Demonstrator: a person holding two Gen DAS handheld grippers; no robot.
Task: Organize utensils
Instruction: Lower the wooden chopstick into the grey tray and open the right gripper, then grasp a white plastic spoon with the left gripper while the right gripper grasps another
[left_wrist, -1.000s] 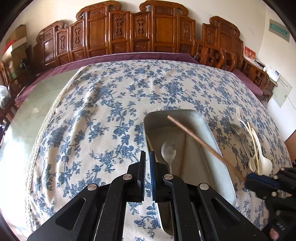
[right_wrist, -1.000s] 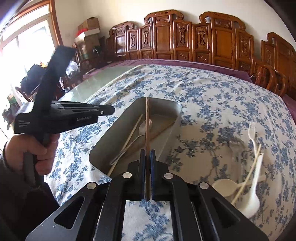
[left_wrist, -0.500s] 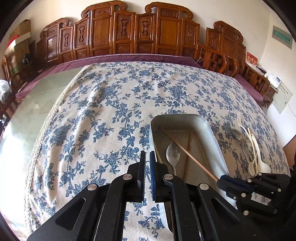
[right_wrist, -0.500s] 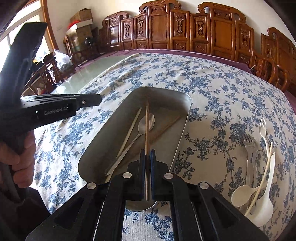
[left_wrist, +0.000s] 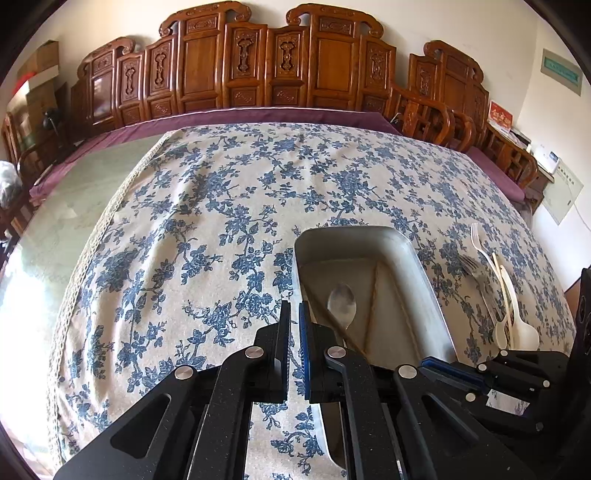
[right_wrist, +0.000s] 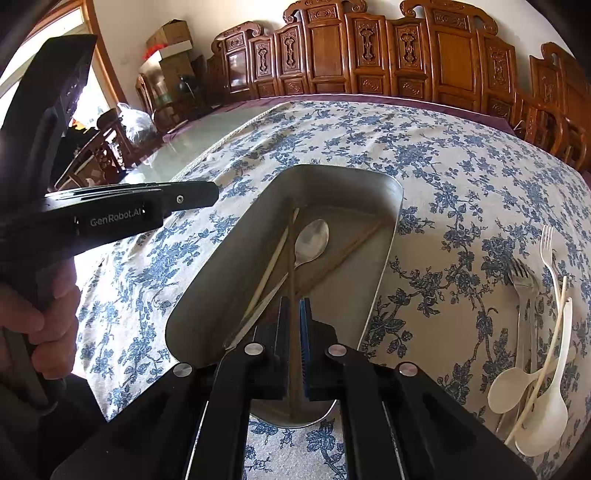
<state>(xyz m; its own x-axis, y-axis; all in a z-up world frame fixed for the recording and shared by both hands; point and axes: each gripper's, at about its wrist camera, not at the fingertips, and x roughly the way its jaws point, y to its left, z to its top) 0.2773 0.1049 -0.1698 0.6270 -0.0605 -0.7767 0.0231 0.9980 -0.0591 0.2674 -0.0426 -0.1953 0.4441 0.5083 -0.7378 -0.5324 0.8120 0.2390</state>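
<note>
A metal tray (right_wrist: 391, 206) (left_wrist: 424, 266) sits on the floral tablecloth and holds a metal spoon (right_wrist: 312, 240) (left_wrist: 341, 301), a pale chopstick (right_wrist: 273, 258) and brown chopsticks (right_wrist: 343, 254). My right gripper (right_wrist: 294, 314) is shut on a brown chopstick (right_wrist: 291, 258), which lies low inside the tray with its tip toward the far end. My left gripper (left_wrist: 294, 314) is shut and empty, just left of the tray's rim. Right of the tray lie forks (right_wrist: 522, 280) (left_wrist: 480, 243), white spoons (right_wrist: 543, 417) (left_wrist: 522, 332) and a pale chopstick (right_wrist: 550, 332).
Carved wooden chairs (left_wrist: 280, 59) line the far edge of the table. Bare glass tabletop (left_wrist: 55, 221) lies left of the cloth. The left gripper's body (right_wrist: 110, 210) and the hand holding it show in the right wrist view, left of the tray.
My right gripper has lowered the brown chopstick from above the tray down into it. My left gripper has stayed shut and shifted slightly.
</note>
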